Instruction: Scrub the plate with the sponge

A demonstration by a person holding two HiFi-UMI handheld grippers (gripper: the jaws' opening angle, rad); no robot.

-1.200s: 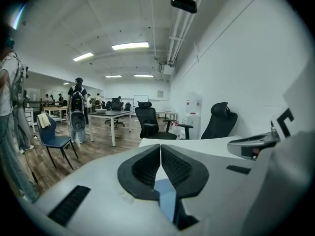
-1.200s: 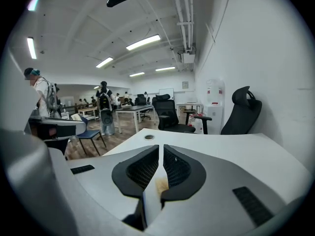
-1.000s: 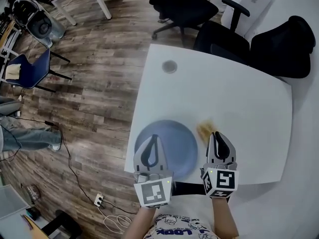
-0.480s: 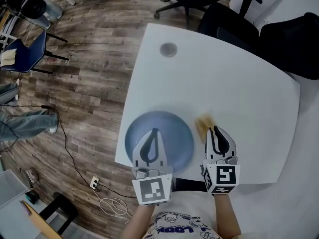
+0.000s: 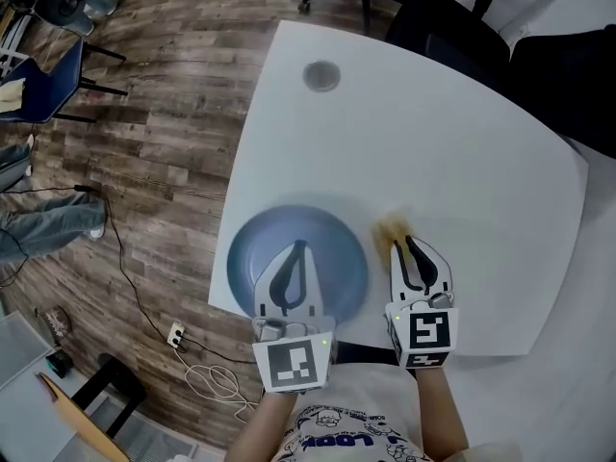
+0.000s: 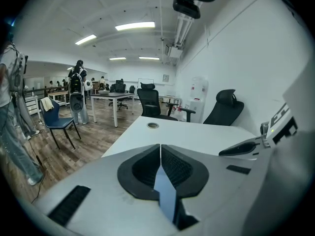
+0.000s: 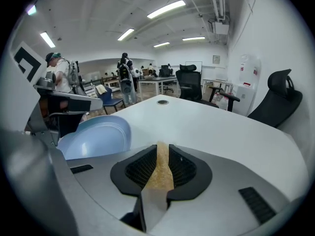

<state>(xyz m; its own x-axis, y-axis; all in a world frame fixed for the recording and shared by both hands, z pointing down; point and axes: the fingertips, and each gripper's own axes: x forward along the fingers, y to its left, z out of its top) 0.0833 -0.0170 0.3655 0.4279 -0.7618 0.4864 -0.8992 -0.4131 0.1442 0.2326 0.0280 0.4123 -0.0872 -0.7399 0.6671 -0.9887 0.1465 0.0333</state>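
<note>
The right gripper (image 7: 162, 150) is clamping the sponge (image 7: 159, 173). The tan pad is filling the gap between its jaws, just right of the plate (image 5: 332, 248) and apparently not touching it. The left gripper (image 6: 160, 150) is pinching the plate's near rim, with a thin blue edge showing between jaws that are almost meeting. Over the last second neither gripper is shifting much against the plate. What is changing is mainly the head view, which is moving so that the table (image 5: 462, 162) and plate are sitting higher in it. Both holds are staying set, so the scrubbing itself is probably not yet starting — the sponge is likely still needing to go leftward onto the plate's face.
</note>
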